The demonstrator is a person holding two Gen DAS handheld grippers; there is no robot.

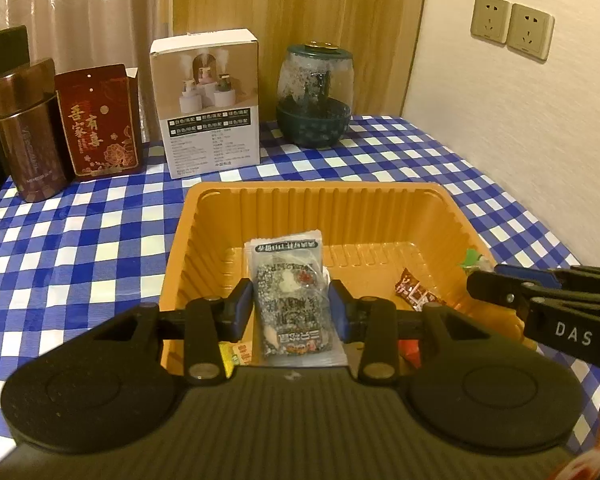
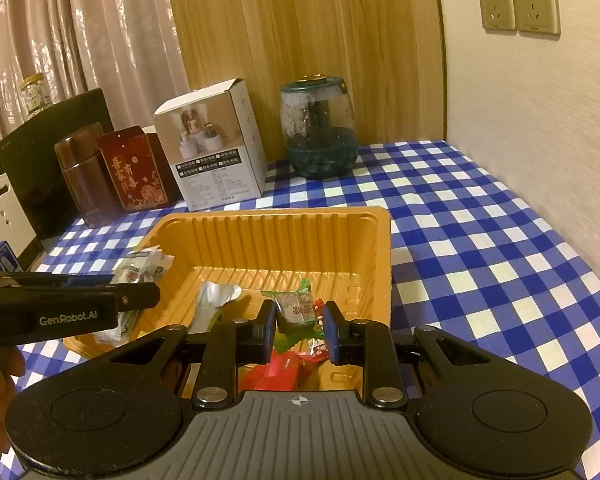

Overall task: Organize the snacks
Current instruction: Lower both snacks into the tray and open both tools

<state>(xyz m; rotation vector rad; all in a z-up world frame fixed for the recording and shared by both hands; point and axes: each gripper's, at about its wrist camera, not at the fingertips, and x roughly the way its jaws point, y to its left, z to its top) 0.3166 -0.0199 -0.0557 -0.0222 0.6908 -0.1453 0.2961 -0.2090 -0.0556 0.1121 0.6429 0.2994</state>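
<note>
Orange plastic formed the ribbed tray [image 1: 420,216] on the blue-and-white checked counter [image 1: 80,232], and the snacks lay inside it. In the left wrist view a black-and-white speckled packet [image 1: 294,304] stood between the pads of the left claw [image 1: 291,308], which were clamped on its sides over the tray's near edge. A brown wrapped sweet [image 1: 414,290] lay on the tray floor to the right, with red and yellow wrappers at the near rim. The right claw [image 2: 300,328] was pinched on a small dark sweet in a green-edged wrapper [image 2: 298,308], above red wrappers [image 2: 280,372] in the tray's near corner. A silver packet [image 2: 216,294] rested further left. Behind the tray stood a white carton [image 1: 210,108], a red box [image 1: 100,124], a brown tin [image 1: 28,132] and a dark green glass jar [image 1: 316,96].
</note>
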